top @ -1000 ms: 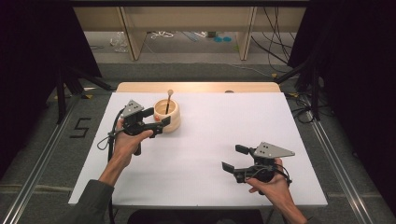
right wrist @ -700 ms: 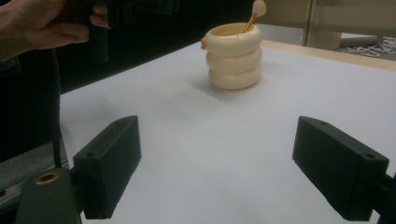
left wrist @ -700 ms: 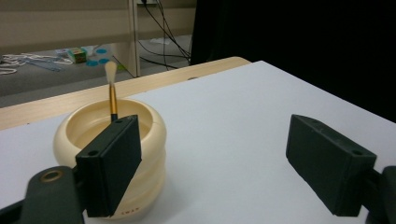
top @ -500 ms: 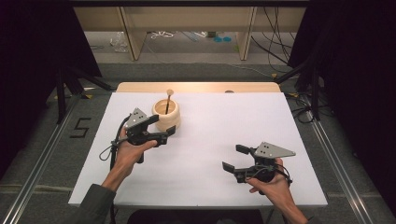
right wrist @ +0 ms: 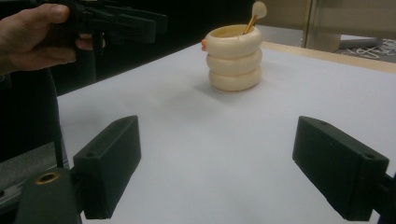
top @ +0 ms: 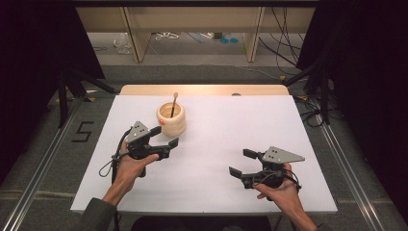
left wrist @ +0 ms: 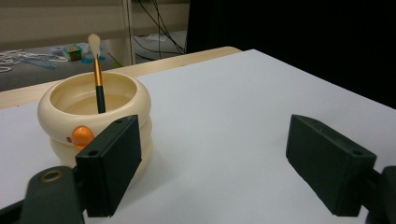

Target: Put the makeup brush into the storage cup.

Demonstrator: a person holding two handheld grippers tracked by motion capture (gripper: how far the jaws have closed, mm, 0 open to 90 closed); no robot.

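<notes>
A cream ringed cup point(top: 172, 119) with a small orange knob stands on the white table point(top: 216, 144), left of centre toward the far side. A thin brush point(top: 173, 104) with a black and gold handle stands upright in it. My left gripper point(top: 164, 136) hovers just in front of the cup, open and empty. In the left gripper view the cup point(left wrist: 88, 116) sits beside the left jaw, with the brush point(left wrist: 97, 74) rising from it. My right gripper point(top: 241, 162) rests near the front right, open and empty. The right gripper view shows the cup point(right wrist: 233, 57) far ahead.
A bare wooden strip point(top: 202, 90) runs along the table's far edge. Beyond it are shelf legs, cables and small items on the floor. Metal rails and dark stands flank the table. The left hand with its gripper point(right wrist: 116, 21) appears at the upper left of the right gripper view.
My left gripper has drawn back from the cup toward the near side and a little to the right. The right gripper has stayed where it was.
</notes>
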